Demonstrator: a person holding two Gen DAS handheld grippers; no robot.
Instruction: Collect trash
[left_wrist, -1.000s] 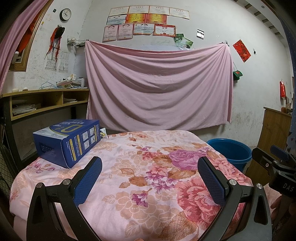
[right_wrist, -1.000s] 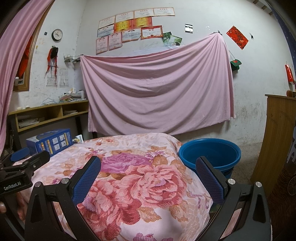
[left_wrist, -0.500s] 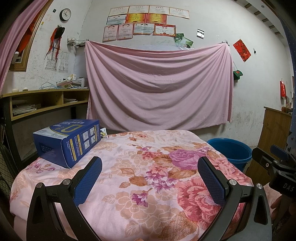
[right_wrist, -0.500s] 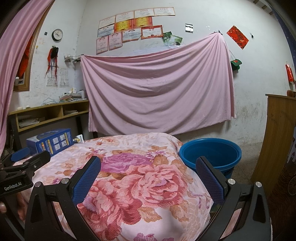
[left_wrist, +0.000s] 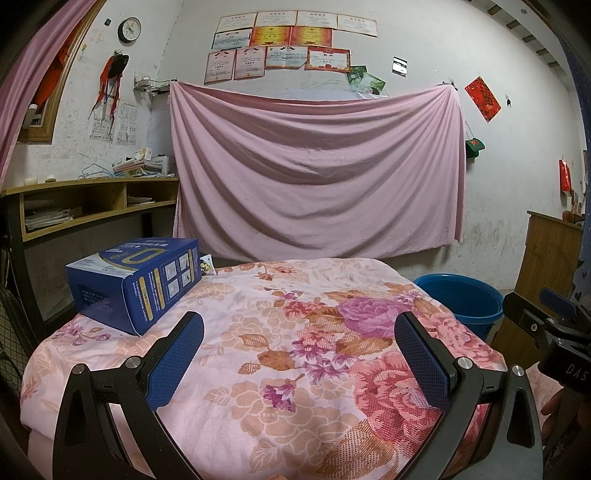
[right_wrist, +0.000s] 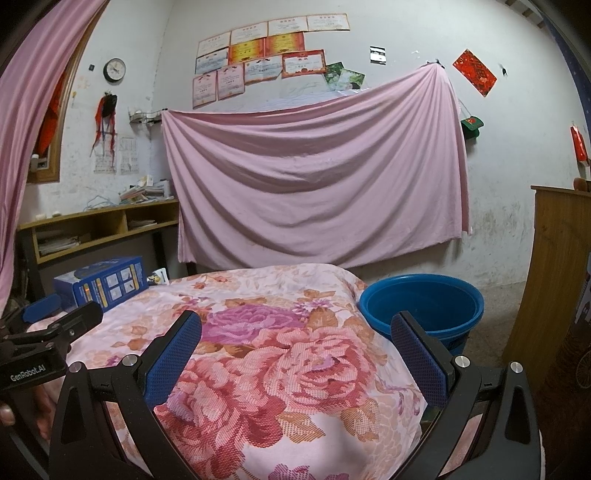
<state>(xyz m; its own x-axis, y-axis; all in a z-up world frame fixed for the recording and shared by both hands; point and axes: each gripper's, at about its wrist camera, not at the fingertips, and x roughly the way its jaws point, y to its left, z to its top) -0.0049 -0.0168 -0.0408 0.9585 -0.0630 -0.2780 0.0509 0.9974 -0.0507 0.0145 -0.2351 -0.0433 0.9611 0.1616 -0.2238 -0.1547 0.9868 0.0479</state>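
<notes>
A blue cardboard box (left_wrist: 135, 282) lies on the far left of a table under a pink floral cloth (left_wrist: 295, 332); it also shows in the right wrist view (right_wrist: 99, 282). A small white packet (left_wrist: 207, 265) lies just behind the box, also seen in the right wrist view (right_wrist: 159, 277). A blue plastic tub (right_wrist: 421, 306) stands on the floor at the table's right, also in the left wrist view (left_wrist: 458, 301). My left gripper (left_wrist: 295, 354) is open and empty over the near table edge. My right gripper (right_wrist: 295, 350) is open and empty, to its right.
A pink sheet (left_wrist: 314, 173) hangs on the back wall. A wooden shelf unit (left_wrist: 92, 203) with papers stands at the left. A wooden cabinet (right_wrist: 557, 277) stands at the right, beyond the tub.
</notes>
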